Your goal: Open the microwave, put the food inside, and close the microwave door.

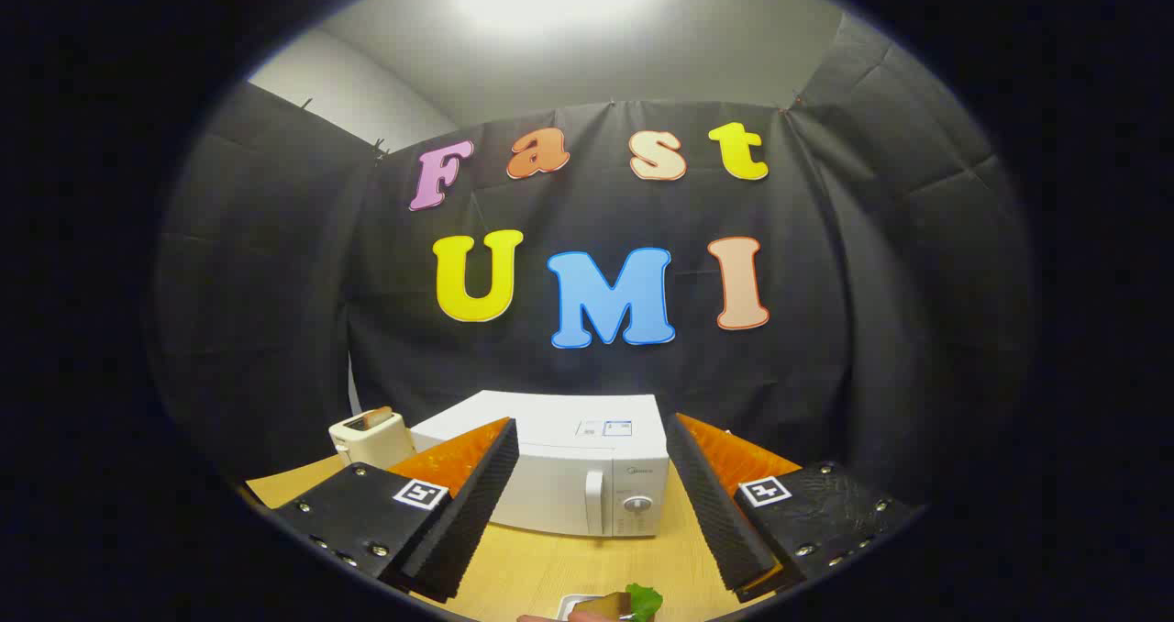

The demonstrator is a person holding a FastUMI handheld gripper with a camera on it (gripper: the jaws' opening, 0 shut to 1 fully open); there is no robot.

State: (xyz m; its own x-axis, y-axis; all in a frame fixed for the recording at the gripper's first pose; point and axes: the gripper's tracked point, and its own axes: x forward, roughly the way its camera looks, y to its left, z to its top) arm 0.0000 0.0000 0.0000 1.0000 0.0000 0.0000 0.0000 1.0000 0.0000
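1. Gripper view: the gripper (pixel 592 503) has its fingers spread wide, holding and touching nothing.
2. The white microwave (pixel 569 475), door closed, sits on the wooden table (pixel 532 572) beyond the fingers.
3. The food (pixel 628 604) lies on a plate (pixel 573 605) between the fingers, nearer than the microwave.
4. A toaster (pixel 370 437) stands left of the microwave.

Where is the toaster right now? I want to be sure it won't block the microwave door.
The toaster stands on the wooden table just left of the closed microwave, beyond the open gripper.

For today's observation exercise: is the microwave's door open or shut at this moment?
Shut. The microwave door lies flush with its front, handle beside the control dial; nothing of the inside shows. The gripper is open, holding nothing.
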